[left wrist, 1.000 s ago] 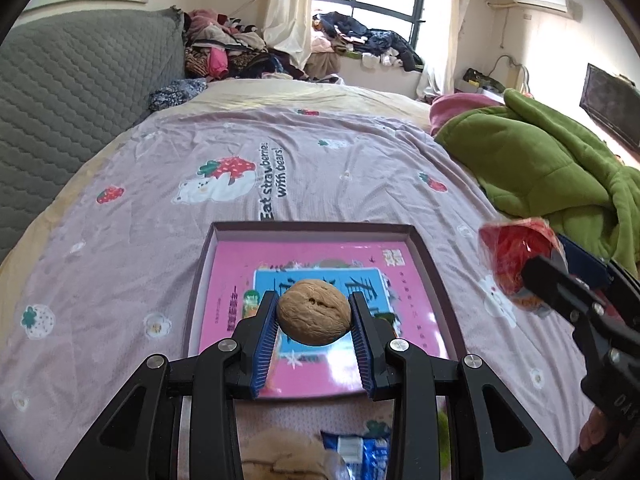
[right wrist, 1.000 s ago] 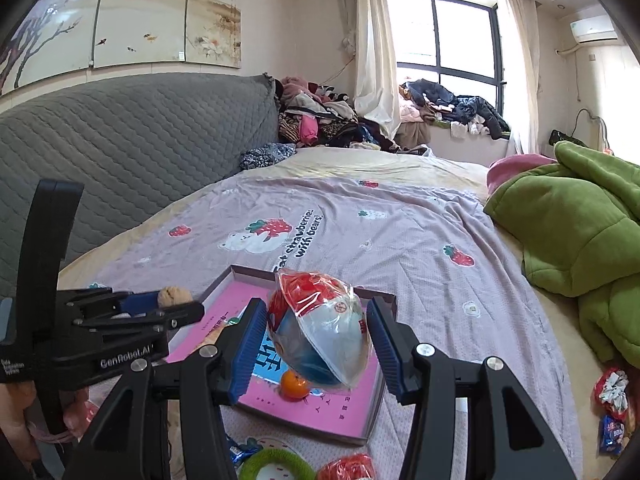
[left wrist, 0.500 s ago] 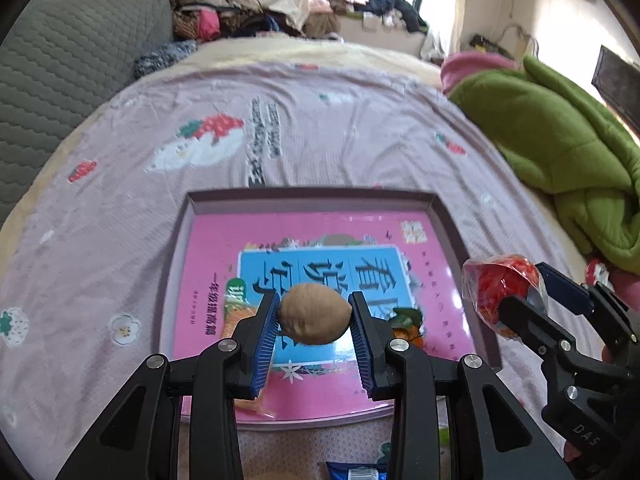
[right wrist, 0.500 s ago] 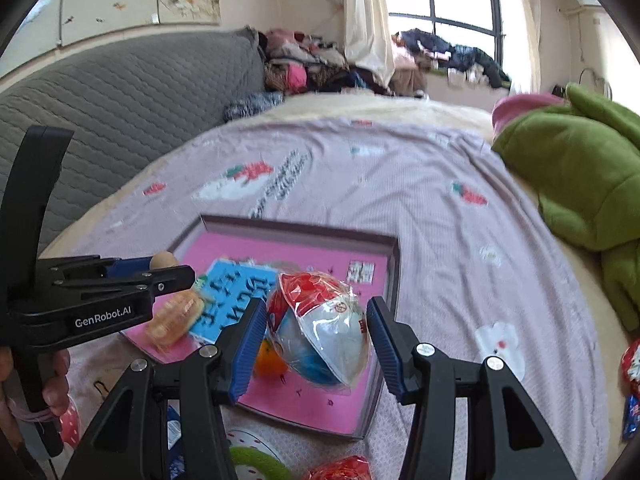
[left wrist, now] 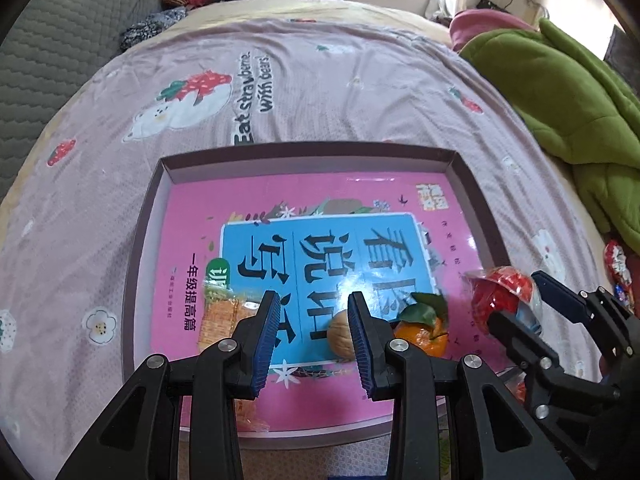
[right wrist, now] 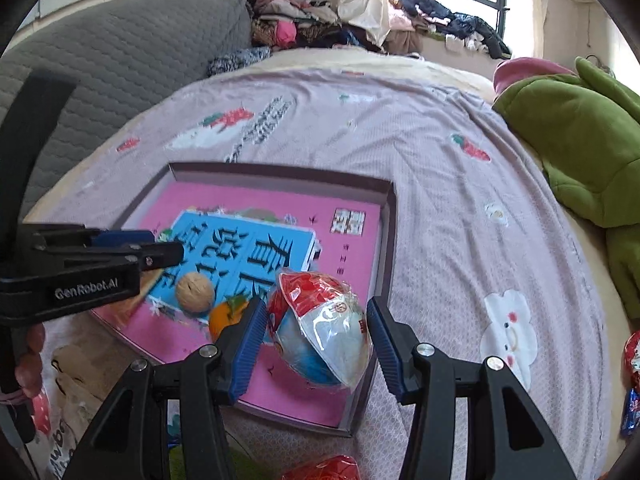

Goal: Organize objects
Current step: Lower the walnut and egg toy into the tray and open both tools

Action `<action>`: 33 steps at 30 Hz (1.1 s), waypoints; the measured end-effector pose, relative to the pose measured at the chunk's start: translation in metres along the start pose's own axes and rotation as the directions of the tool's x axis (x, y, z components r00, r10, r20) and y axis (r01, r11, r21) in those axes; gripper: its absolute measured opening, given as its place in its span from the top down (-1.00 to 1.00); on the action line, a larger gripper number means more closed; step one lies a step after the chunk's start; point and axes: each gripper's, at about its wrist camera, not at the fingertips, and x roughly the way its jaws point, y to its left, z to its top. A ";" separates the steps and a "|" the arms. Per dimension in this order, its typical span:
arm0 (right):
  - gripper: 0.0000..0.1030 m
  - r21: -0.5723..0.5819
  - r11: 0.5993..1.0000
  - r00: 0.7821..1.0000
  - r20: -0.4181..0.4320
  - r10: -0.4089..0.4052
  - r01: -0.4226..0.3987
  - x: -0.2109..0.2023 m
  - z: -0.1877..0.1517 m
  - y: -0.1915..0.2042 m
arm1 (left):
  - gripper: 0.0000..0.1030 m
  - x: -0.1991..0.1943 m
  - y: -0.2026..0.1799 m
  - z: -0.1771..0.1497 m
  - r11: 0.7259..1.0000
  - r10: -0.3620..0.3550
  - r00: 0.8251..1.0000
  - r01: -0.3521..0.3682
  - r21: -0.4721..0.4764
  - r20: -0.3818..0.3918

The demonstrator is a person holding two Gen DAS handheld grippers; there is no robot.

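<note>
A shallow brown box (left wrist: 476,196) with a pink and blue book (left wrist: 320,248) in it lies on the bed. A walnut (left wrist: 340,338) rests on the book beside a small orange (left wrist: 424,332); it also shows in the right wrist view (right wrist: 195,293). My left gripper (left wrist: 312,336) is open above the book, its right finger next to the walnut. My right gripper (right wrist: 316,344) is open around a red, white and blue snack bag (right wrist: 324,332) that sits at the box's near right corner (right wrist: 384,272). A yellow snack packet (left wrist: 224,316) lies under the left finger.
A green blanket (left wrist: 560,92) lies at the right of the bed. Red wrapped sweets (right wrist: 632,356) lie on the sheet to the right. More packets (right wrist: 332,470) lie near the front edge. A grey headboard (right wrist: 120,64) and piled clothes (right wrist: 312,24) are beyond.
My left gripper lowered over the box, opened and let go of the walnut, which now rests on the book. My right gripper lowered the snack bag into the box and opened.
</note>
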 end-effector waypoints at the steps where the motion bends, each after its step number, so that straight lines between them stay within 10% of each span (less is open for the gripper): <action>1: -0.01 -0.009 1.000 1.000 -0.017 -0.008 0.008 0.004 -0.001 0.001 | 0.30 0.001 -0.001 0.000 1.000 0.002 1.000 -0.002 0.003 -0.002; 25: -0.02 -0.078 0.997 0.997 -0.069 -0.031 0.026 0.013 -0.005 0.020 | 0.29 0.006 0.002 -0.008 1.000 0.010 0.998 -0.010 -0.002 -0.065; 33: -0.02 -0.092 0.995 0.998 -0.039 -0.042 0.039 0.002 -0.002 0.026 | -0.09 -0.004 0.006 -0.012 1.000 -0.007 0.999 0.006 -0.025 -0.047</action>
